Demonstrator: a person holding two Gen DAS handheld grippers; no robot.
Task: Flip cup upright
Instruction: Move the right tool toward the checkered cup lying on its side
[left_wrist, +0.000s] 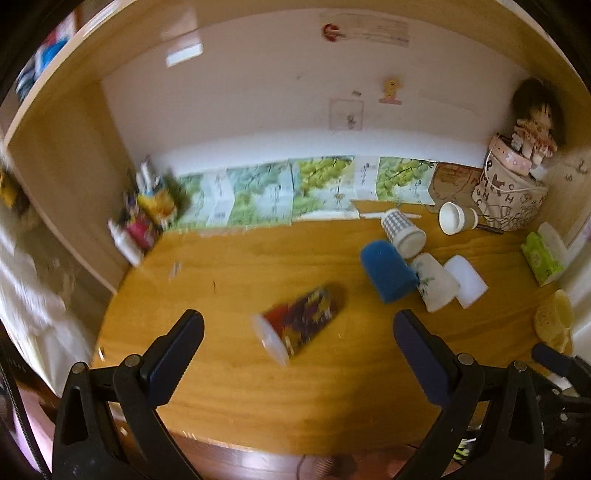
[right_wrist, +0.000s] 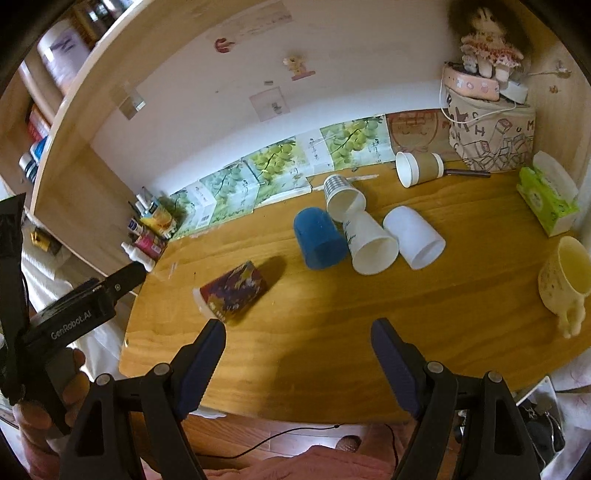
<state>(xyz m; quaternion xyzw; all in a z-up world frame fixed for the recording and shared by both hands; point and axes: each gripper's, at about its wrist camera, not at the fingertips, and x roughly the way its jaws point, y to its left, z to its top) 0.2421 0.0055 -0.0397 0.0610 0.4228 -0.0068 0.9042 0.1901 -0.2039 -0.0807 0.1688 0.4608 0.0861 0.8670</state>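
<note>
At the far left of the tabletop (left_wrist: 229, 387), a clutter of small bottles and packets (left_wrist: 144, 218) is standing against the wooden side panel, well apart from the work. Nearer the middle, the patterned cup (left_wrist: 301, 325) is lying on its side, its pale rim facing the near-left and its base pointing away to the right; it looks like the cup to be stood up, though several others are also tipped over. The left tool (left_wrist: 297, 332) is hovering just above and in front of this cup with its jaws spread wide and nothing between them, the cup framed in the gap. The left-wrist view is blurring, so exact clearance cannot be told. To do the step well, the person should probably be lowering the left tool until the fingers straddle the cup's body across its width, closing gently so the thin wall does not crush, then rotating the wrist to bring the rim uppermost. Farther right, a blue cup (right_wrist: 319, 238) is sitting mouth-down, touching a cluster of white cups (right_wrist: 373, 240) on their sides. The right tool (right_wrist: 297, 332) is hanging over the near edge, equally wide open and holding nothing. At the far right a cream mug (right_wrist: 563, 277) is standing upright.
</note>
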